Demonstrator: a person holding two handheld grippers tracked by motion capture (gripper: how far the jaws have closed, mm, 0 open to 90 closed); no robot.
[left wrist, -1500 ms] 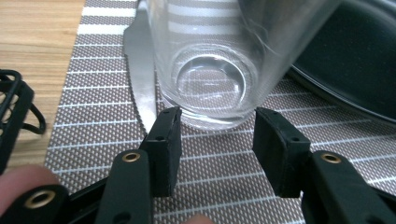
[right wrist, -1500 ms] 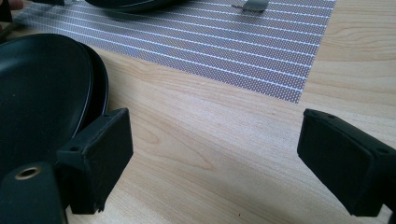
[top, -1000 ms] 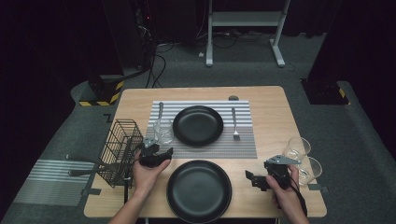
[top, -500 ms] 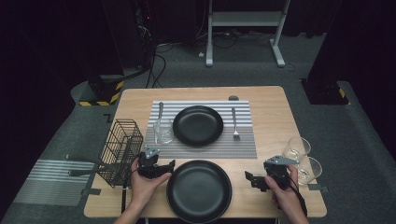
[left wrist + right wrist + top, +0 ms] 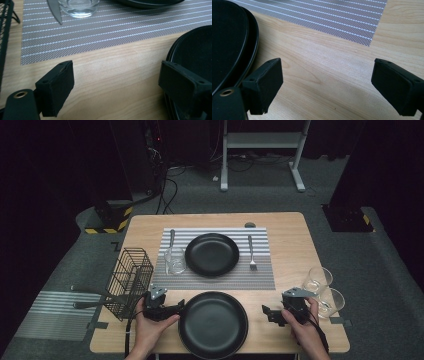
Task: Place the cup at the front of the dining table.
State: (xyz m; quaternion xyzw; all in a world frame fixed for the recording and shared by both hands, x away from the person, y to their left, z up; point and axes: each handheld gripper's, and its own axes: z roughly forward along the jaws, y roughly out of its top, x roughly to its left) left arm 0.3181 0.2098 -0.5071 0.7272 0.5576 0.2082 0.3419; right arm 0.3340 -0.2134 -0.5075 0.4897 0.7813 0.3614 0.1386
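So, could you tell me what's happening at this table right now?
A person is laying a table with a gripper in each hand. The left gripper, whose jaws have just been opening, is empty beside the rim of the near black plate. The right gripper hovers open and empty on the plate's other side. A glass stands on the striped placemat, and two more glasses wait at the table's right edge.

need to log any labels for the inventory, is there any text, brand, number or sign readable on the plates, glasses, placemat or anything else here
None: no readable word, brand or number on the near black plate, the far plate, the glasses, the striped placemat or the wire basket.
The yellow and black hazard stripes on the floor base beyond the table are a pattern, not text.
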